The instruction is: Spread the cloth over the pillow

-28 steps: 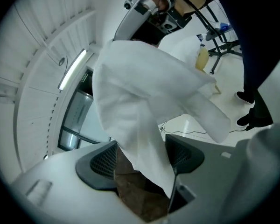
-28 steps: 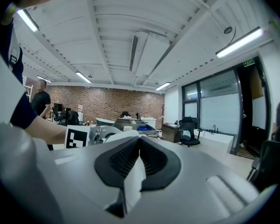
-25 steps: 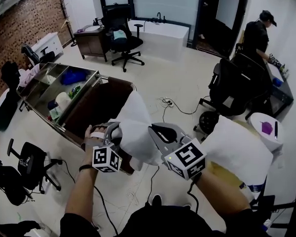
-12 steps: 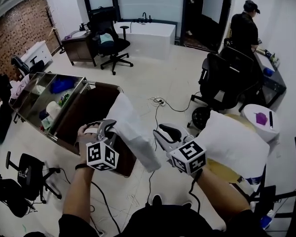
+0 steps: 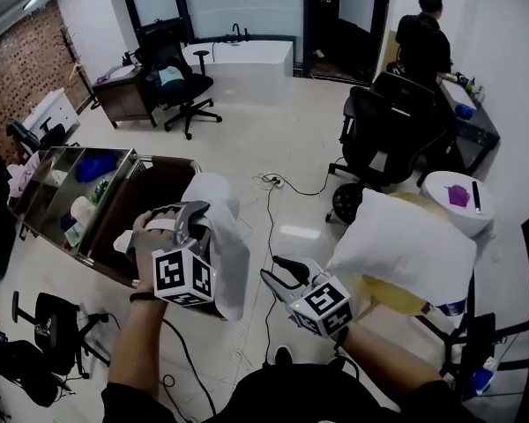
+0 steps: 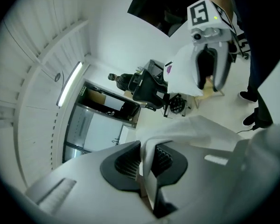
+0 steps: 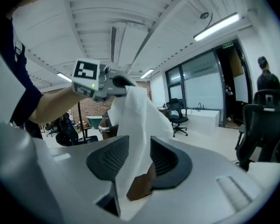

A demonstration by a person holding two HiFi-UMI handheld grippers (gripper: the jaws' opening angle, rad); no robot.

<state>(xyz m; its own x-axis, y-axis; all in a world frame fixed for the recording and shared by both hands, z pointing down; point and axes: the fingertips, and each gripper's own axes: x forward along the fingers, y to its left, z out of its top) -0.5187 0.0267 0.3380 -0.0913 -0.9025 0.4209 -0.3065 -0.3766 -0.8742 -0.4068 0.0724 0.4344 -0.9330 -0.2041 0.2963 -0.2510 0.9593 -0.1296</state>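
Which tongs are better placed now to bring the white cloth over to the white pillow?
Left. The left tongs are shut on the thin white cloth; the right tongs, though nearer the white rectangular pillow, are opening, with the cloth loose between their jaws.

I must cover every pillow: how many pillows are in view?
1. The white pillow lies at the head view's right, beside a small round table. Others may be out of view.

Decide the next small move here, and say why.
Probably move the right tongs onto a free edge of the cloth and close. The left tongs pinch the cloth, which hangs bunched. The right tongs' jaws are opening, the cloth in line with their gap but unpressed. Two grips seem needed to spread it over the pillow.
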